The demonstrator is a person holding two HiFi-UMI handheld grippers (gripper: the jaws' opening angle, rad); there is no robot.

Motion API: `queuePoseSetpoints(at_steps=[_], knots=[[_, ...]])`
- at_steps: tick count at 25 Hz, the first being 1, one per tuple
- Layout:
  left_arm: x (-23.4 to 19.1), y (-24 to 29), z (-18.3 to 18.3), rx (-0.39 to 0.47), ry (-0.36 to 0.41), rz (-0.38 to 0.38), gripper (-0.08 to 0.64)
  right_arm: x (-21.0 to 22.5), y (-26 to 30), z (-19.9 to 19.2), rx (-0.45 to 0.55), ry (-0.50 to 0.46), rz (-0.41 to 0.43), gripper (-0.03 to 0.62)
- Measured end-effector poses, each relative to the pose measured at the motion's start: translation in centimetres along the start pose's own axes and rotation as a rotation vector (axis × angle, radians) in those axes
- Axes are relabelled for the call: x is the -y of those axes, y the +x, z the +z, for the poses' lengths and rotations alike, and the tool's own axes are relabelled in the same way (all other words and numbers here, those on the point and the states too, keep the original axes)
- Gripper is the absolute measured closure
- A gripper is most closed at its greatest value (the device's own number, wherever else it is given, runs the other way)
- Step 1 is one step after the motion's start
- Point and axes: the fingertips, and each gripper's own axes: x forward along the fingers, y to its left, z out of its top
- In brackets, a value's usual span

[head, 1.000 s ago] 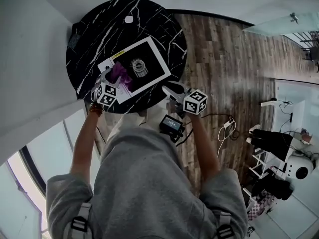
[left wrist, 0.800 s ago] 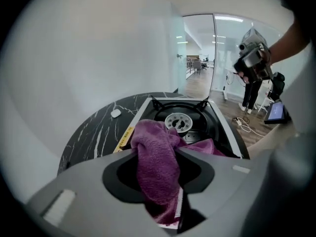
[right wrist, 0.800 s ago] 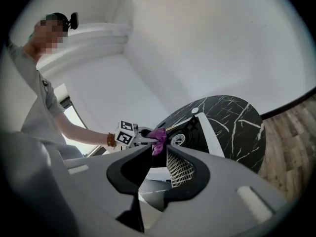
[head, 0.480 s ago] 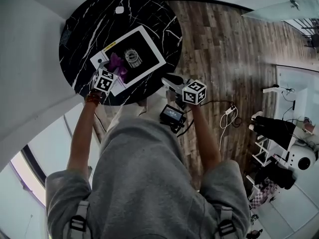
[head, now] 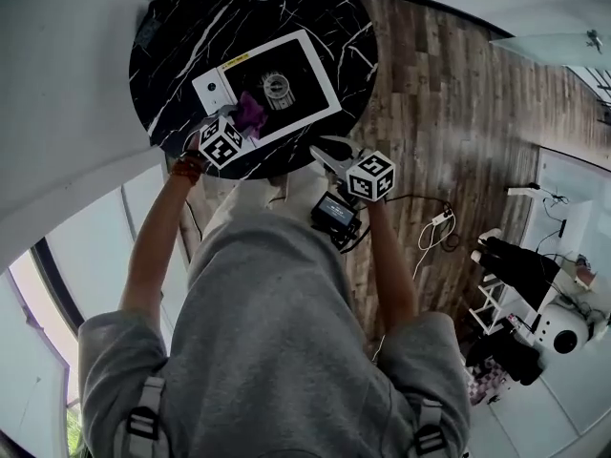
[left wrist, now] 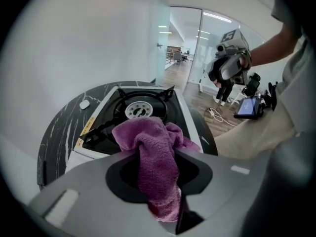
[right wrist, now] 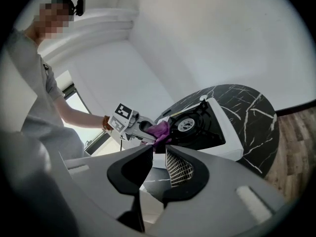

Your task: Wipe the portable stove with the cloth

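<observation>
The purple cloth (left wrist: 148,137) is clamped in the left gripper (left wrist: 159,158), whose jaws have just been closing on it. A thick fold is pinched between the pads and the rest is left bunched ahead of the tips, so that a soft wad — not the hard jaws — is presented to the portable stove (head: 307,72). The wad is held at the stove's near edge, just beside the burner (head: 277,88) and next to the white control panel (head: 212,92). Whether it is already pressed onto the black top cannot be told. The gripper is pitched steeply down toward the stove, which is judged to suit a pressing, sweeping stroke. The stove itself is set on the round marble worktop (head: 181,46), within easy reach.

The right gripper (right wrist: 158,156) is kept off the stove, out past its near-right corner and beyond the worktop's rim. Its jaws have just been closing too, yet nothing is held between them and a narrow gap is left. It is judged to be parked there so that the stove's surface is left free for wiping — most of the top is judged not yet wiped.
</observation>
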Motion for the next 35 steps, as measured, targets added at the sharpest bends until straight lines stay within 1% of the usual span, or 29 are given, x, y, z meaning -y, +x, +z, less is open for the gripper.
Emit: queuePoseSetpoints(at_steps=[3, 4, 5, 6, 7, 9, 10, 12, 14, 16, 18, 22, 25, 27, 31, 33, 35], knots=[[0.9, -0.2, -0.3, -0.022, 0.03, -0.071, 0.446, -0.7, 0.9, 0.2, -0.005, -0.013, 0.017, 0.499], [1.1, -0.5, -0.5, -0.023, 0.038, -0.083, 0.446, -0.9, 1.1, 0.3, -0.001, -0.01, 0.019, 0.499], [0.9, -0.8, -0.5, -0.019, 0.046, -0.079, 0.446, -1.0, 1.3, 0.5, 0.002, -0.009, 0.02, 0.499], [0.2, -1.2, -0.5, -0.008, 0.048, -0.052, 0.445, -1.2, 1.3, 0.6, 0.003, -0.011, 0.02, 0.499], [-1.1, -1.6, -0.4, 0.01, 0.035, -0.007, 0.445, -1.3, 1.3, 0.8, 0.002, -0.015, 0.02, 0.499], [-4.3, -2.3, 0.1, 0.047, -0.023, 0.098, 0.443, -1.4, 1.2, 1.0, -0.002, -0.023, 0.016, 0.499], [-5.7, -2.4, 0.2, 0.049, -0.043, 0.137, 0.443, -1.4, 1.0, 1.0, -0.003, -0.023, 0.012, 0.499], [-7.6, -1.8, 0.4, 0.017, -0.037, 0.171, 0.443, -1.3, 0.8, 0.8, -0.01, -0.021, 0.001, 0.5], [-8.5, -0.5, 0.6, -0.02, -0.035, 0.164, 0.443, -1.3, 0.6, 0.5, -0.044, -0.052, -0.014, 0.5], [-8.8, 0.3, 0.7, -0.05, -0.082, 0.131, 0.443, -1.8, 0.7, -0.3, -0.11, -0.126, -0.022, 0.502], [-8.5, 0.5, 0.5, -0.08, -0.117, 0.092, 0.448, -2.4, 0.9, -0.9, -0.149, -0.17, -0.011, 0.502], [-7.3, 0.7, 0.2, -0.092, -0.079, 0.078, 0.453, -2.7, 1.4, -1.3, -0.15, -0.163, -0.004, 0.502], [-6.5, 0.6, 0.2, -0.072, -0.084, 0.073, 0.454, -2.8, 1.9, -1.0, -0.148, -0.166, 0.0, 0.502], [-5.1, 0.3, -0.3, -0.068, -0.09, 0.055, 0.454, -3.3, 2.0, -1.1, -0.148, -0.163, 0.004, 0.502], [-2.7, 0.2, 0.2, -0.051, -0.065, 0.033, 0.454, -2.6, 2.1, 0.1, -0.129, -0.164, -0.002, 0.502], [-1.9, 0.2, 0.0, -0.044, -0.08, 0.018, 0.453, -2.0, 2.3, 0.5, -0.117, -0.165, -0.014, 0.502], [-1.4, 0.1, -0.1, -0.026, -0.121, 0.016, 0.451, -1.7, 2.1, 0.8, -0.101, -0.154, -0.029, 0.502]])
